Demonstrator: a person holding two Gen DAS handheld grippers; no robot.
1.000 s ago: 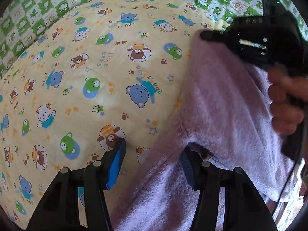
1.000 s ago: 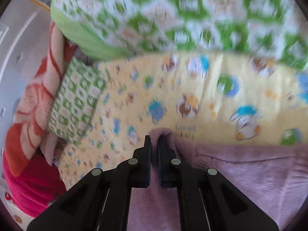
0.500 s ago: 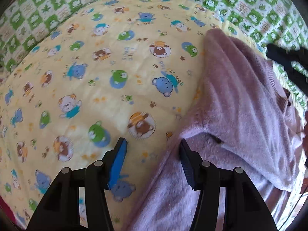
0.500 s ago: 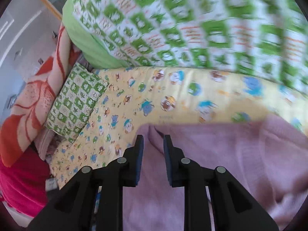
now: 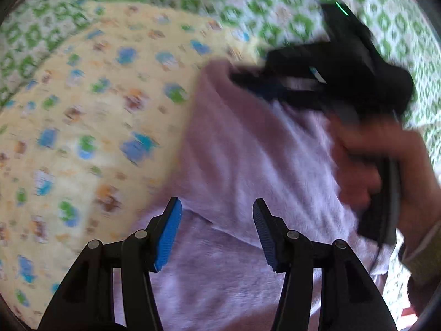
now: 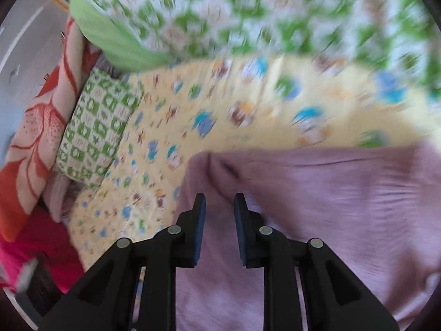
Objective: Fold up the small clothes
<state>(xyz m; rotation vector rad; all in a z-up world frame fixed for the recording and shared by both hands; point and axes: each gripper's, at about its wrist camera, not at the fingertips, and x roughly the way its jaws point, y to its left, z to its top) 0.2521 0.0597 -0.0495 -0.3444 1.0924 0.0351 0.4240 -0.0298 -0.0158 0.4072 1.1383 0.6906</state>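
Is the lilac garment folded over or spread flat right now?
Folded over: in the left wrist view the lilac garment has an upper layer whose edge crosses a lower layer, on the yellow bear-print sheet.

Left wrist view: mounted behind the left gripper (image 5: 216,231), looking steeply down, close over the lilac garment (image 5: 248,165); yellow bear-print sheet (image 5: 82,110) left of the garment, right gripper (image 5: 248,78) and hand (image 5: 386,171) at its far right corner. Right wrist view: set behind the right gripper (image 6: 219,215), angled down less steeply, close above the same garment (image 6: 330,207). Shared by both: garment, sheet beyond it (image 6: 220,110), green checked bedding (image 5: 275,5) (image 6: 248,13) farther past the sheet. Both blurred.
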